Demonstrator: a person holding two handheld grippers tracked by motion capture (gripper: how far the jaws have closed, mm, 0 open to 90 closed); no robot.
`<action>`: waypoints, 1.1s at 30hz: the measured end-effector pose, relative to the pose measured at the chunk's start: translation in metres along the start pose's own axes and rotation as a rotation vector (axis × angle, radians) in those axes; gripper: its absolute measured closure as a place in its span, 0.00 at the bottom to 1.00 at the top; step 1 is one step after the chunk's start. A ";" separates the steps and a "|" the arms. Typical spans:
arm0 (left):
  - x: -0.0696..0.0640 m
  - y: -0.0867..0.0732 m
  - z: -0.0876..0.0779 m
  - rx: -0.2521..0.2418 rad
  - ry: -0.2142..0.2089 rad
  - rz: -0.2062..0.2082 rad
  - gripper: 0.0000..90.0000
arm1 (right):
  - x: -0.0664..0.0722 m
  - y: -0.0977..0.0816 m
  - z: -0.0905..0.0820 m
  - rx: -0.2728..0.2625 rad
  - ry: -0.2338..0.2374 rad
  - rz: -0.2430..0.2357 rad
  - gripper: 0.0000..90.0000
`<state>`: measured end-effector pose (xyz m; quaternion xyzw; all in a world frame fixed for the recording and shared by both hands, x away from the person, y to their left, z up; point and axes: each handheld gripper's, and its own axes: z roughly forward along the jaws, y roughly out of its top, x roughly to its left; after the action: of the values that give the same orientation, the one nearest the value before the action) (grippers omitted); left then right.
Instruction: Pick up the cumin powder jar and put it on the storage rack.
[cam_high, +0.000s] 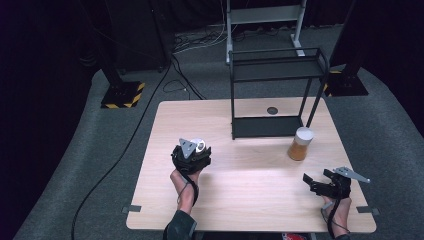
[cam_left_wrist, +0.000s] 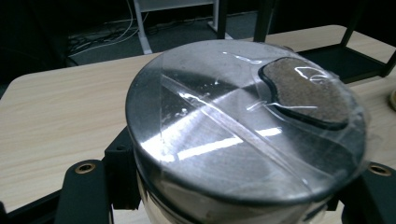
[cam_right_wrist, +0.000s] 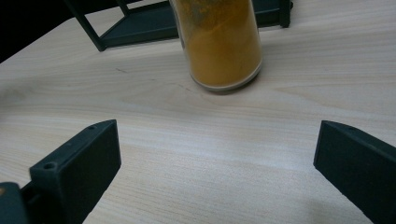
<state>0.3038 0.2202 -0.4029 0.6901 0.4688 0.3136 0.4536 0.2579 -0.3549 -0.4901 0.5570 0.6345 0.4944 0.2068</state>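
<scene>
Left gripper view has the left gripper (cam_left_wrist: 233, 196) with its jaws clamped on a shiny-lidded jar (cam_left_wrist: 243, 126), held over the wooden surface (cam_left_wrist: 60, 107). Right gripper (cam_right_wrist: 215, 172) sits with jaws wide apart, facing the orange spice jar (cam_right_wrist: 222, 42).

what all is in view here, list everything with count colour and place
jar with clear lid: 1, silvery with a clear flip lid, clamped in the left hand-held gripper above the table's left half
spice jar: 1, orange powder under a white lid, upright on the table's right half, in front of the rack
rack: 1, black metal frame, far middle of the table
table: 1, light wood, centre
floor cables: several, black and white, grey carpet behind the table
left hand-held gripper: 1, black, shut on the jar
right hand-held gripper: 1, black, open, near right corner
</scene>
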 end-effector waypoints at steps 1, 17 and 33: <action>-0.001 0.001 0.000 0.000 -0.005 0.002 0.33 | 0.000 0.000 0.000 -0.001 0.001 0.000 0.00; -0.018 0.016 0.010 -0.005 -0.065 0.035 0.33 | -0.002 -0.001 0.000 -0.010 0.006 0.008 0.00; -0.025 0.038 0.022 -0.005 -0.121 0.043 0.33 | -0.003 -0.002 0.000 -0.015 0.007 0.016 0.00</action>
<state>0.3273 0.1843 -0.3761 0.7165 0.4247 0.2825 0.4759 0.2575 -0.3572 -0.4924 0.5587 0.6271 0.5027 0.2046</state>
